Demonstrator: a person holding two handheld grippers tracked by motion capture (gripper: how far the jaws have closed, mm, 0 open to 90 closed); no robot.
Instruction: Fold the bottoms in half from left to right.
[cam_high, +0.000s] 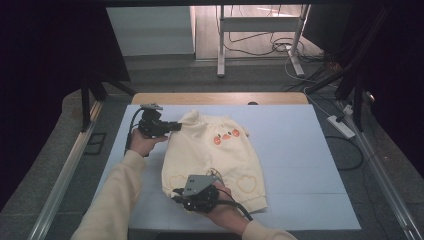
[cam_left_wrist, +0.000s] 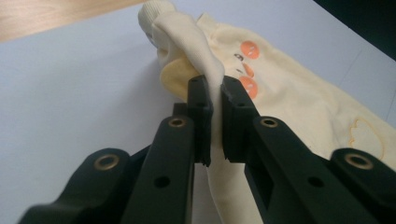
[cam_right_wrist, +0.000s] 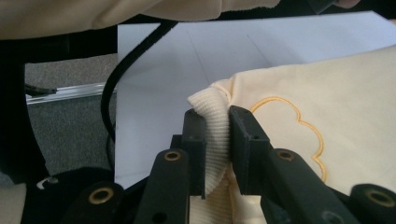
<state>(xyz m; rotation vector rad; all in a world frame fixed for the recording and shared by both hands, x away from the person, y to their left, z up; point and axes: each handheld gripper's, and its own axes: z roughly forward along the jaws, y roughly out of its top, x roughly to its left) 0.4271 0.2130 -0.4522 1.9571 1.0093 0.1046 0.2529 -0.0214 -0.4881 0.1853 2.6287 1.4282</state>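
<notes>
Both grippers, left at ten o'clock and right at six, pinch the cream trousers; uneven lifting could slip a hem free.

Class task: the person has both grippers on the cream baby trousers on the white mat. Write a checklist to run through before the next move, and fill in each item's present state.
1. Left gripper shut on the trousers, fabric pinched between the pads: ok.
2. Right gripper shut on the ribbed cuff: ok.
3. Both grips on the garment's left edge: ok.
4. White mat bare beside the trousers: ok.
5. Right gripper's cable off the fabric: cannot tell.
</notes>
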